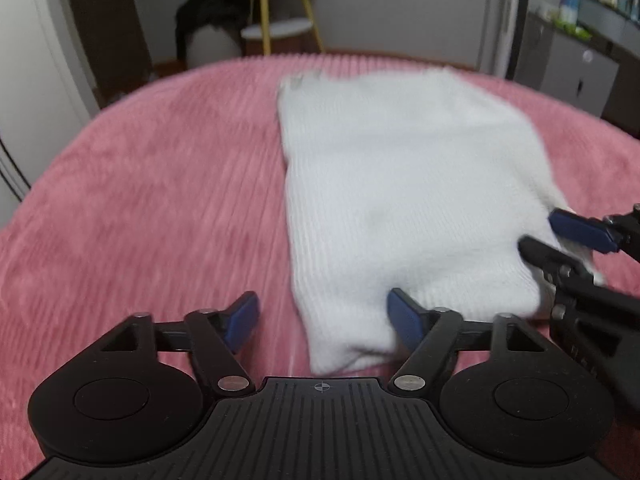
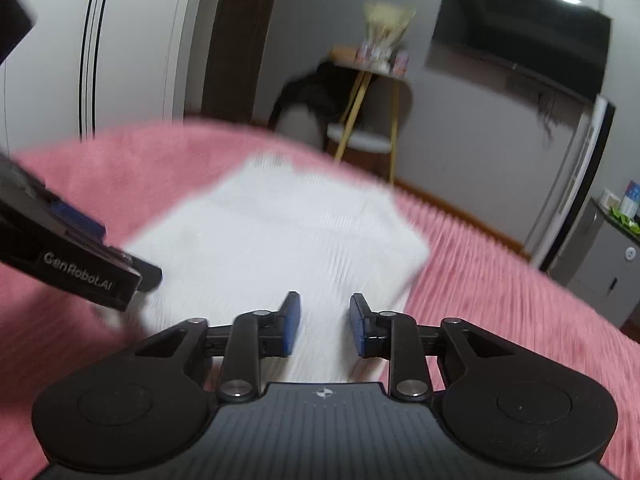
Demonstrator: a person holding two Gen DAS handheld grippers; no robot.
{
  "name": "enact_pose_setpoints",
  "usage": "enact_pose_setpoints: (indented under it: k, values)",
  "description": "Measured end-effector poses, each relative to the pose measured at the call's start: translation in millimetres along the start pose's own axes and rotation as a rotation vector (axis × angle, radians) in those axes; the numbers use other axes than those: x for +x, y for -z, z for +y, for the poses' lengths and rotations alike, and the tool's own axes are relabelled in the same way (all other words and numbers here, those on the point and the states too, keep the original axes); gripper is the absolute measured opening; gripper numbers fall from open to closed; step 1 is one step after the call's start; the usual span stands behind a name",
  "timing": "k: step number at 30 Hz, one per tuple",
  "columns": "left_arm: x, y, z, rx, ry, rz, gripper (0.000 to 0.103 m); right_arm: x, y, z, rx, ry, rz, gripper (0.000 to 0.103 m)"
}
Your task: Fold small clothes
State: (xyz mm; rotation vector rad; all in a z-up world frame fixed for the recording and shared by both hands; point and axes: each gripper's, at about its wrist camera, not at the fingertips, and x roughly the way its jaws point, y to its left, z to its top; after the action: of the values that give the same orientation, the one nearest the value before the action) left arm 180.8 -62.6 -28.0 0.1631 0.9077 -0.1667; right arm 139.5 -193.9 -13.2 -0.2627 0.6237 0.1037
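Left wrist view: left gripper (image 1: pixel 322 322) and right gripper (image 2: pixel 325 325) released over white ribbed knit garment (image 1: pixel 400 184); blurred approach risked snagging single layer.

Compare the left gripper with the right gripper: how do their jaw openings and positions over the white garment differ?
The left gripper gapes wide at the white garment's near corner; the right gripper stands narrower, above the cloth's near edge. Both are open, holding nothing, over the pink blanket.
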Motion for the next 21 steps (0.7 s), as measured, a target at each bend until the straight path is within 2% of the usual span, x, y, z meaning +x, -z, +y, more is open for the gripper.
enact_pose_setpoints:
  k: [1,3,4,6,7,10,13,17,21]
  values:
    - [-2,0,2,-0.023,0.0,0.003,0.083,5,4,5,-0.035,0.007,0.028,0.028]
    - [-13,-2,7,-0.06,0.004,0.006,0.083,1,2,8,-0.062,0.016,0.027,0.028]
    - [-19,0,8,-0.066,0.0,0.007,0.086,-3,-3,6,-0.047,0.009,0.042,0.033]
    - [-31,6,8,-0.065,-0.006,0.019,0.096,-14,-8,0,-0.003,-0.001,0.073,0.055]
    - [-37,11,7,-0.066,-0.002,0.023,0.096,-21,-9,-1,0.026,-0.005,0.091,0.071]
    - [-56,31,4,-0.089,0.01,0.049,0.098,-45,-2,1,0.081,-0.054,0.137,0.082]
    - [-73,55,5,-0.136,0.024,0.085,0.101,-67,10,7,0.13,-0.059,0.212,0.099]
    - [-101,79,8,-0.18,-0.007,0.099,0.101,-92,23,7,0.204,-0.05,0.299,0.099]
    - [-119,72,12,-0.168,-0.03,0.108,0.101,-107,24,4,0.283,-0.064,0.345,0.099]
